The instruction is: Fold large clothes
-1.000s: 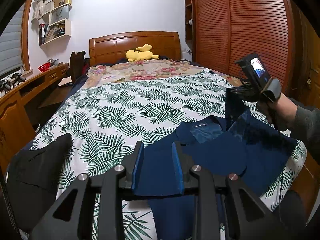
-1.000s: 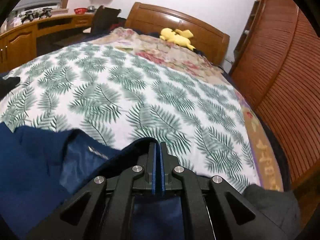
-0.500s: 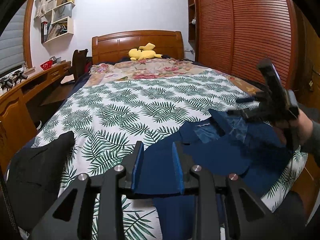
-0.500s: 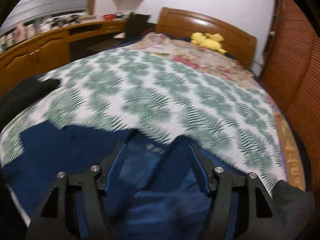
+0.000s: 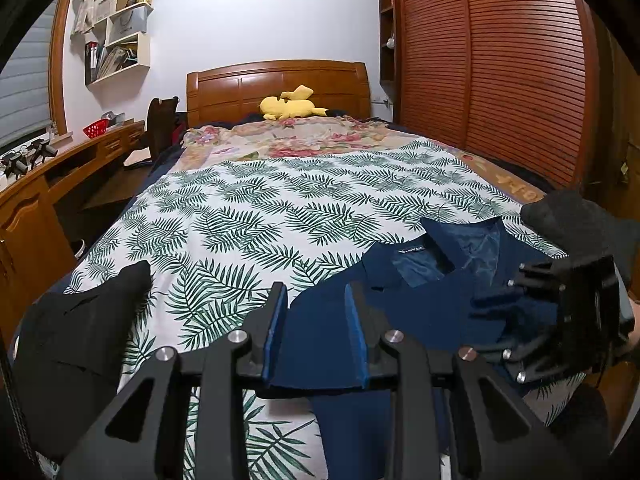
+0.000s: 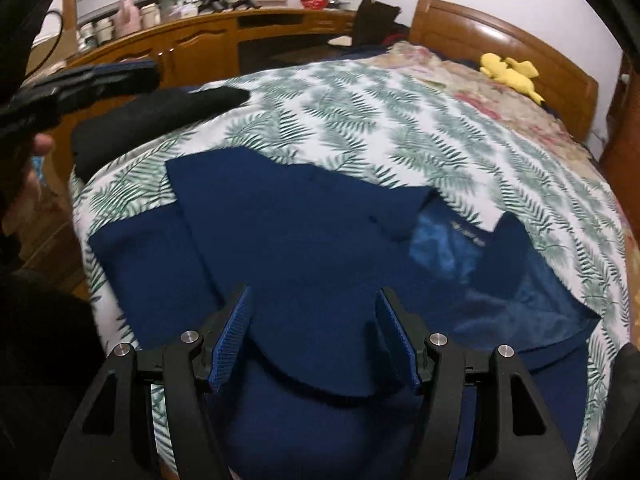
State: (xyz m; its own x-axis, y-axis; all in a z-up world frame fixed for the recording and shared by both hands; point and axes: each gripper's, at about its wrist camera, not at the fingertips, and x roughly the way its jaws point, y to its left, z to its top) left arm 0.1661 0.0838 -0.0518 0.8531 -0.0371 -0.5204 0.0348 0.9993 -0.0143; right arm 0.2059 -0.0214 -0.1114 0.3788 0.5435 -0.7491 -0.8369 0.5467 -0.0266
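Note:
A navy blue jacket [image 5: 400, 320] [image 6: 320, 240] lies spread on the near end of the leaf-print bedcover [image 5: 280, 200], collar and shiny lining [image 6: 452, 248] toward the headboard. My right gripper [image 6: 316, 340] hovers over the jacket's near part with its jaws wide apart; the pads press on nothing. The left wrist view shows it blurred at the right [image 5: 492, 328], held by a hand in a dark sleeve. My left gripper [image 5: 316, 334] stands narrowly open with no cloth pinched, and the jacket shows through the gap. From the right wrist it appears at the far left [image 6: 120, 76], off the jacket.
A black garment [image 5: 80, 340] [image 6: 160, 112] lies at the bed's left corner. A yellow plush toy [image 5: 292, 106] rests by the wooden headboard. A wooden desk [image 6: 200, 44] runs along the left side, and a slatted wardrobe [image 5: 500, 80] along the right.
My right gripper let go of the jacket flap it held raised, opened wide, and swung down toward the near edge. The flap now lies flat. The left gripper stayed put.

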